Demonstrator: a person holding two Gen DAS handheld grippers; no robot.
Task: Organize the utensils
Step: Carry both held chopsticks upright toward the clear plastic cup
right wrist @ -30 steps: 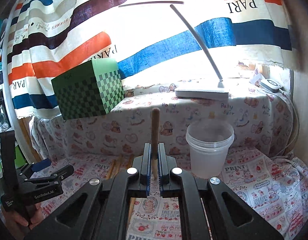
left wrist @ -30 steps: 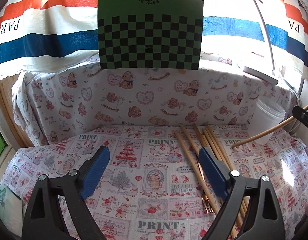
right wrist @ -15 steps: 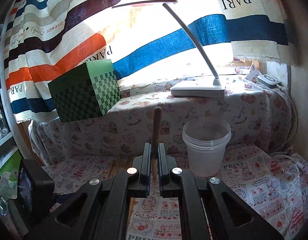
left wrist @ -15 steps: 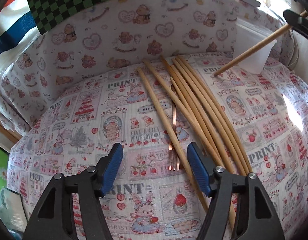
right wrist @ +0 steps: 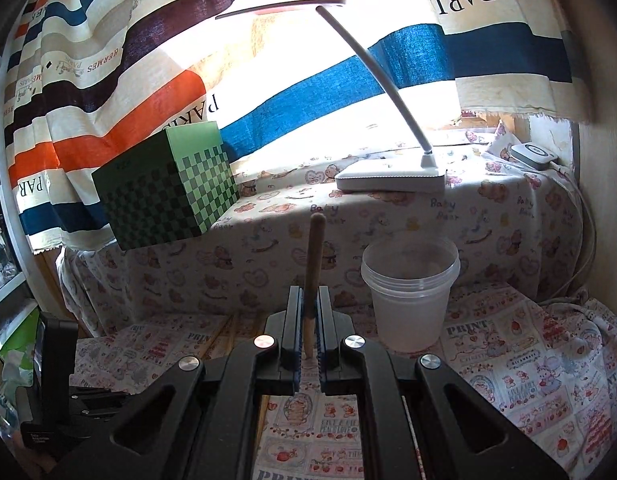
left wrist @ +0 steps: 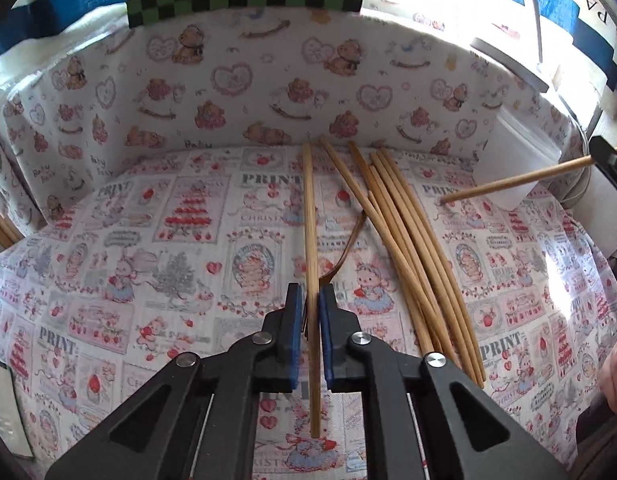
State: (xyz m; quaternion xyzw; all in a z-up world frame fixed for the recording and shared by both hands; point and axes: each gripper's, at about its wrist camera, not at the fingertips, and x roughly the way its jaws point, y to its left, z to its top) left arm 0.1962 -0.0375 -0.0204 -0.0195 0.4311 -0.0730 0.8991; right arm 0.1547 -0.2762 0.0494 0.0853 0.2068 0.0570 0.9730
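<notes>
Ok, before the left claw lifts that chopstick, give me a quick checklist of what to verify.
1. Left claw closed on the single chopstick: ok, its jaws have just been closing and the stick sits between the pads.
2. Only one stick caught: cannot tell, the thin metal fork ends right at the pads.
3. Bundle of chopsticks apart from the gripped one: ok.
4. Right claw shut on its own chopstick: ok.
5. Plastic cup upright and open: ok.
6. Cup holds nothing yet: cannot tell, its walls are cloudy.
</notes>
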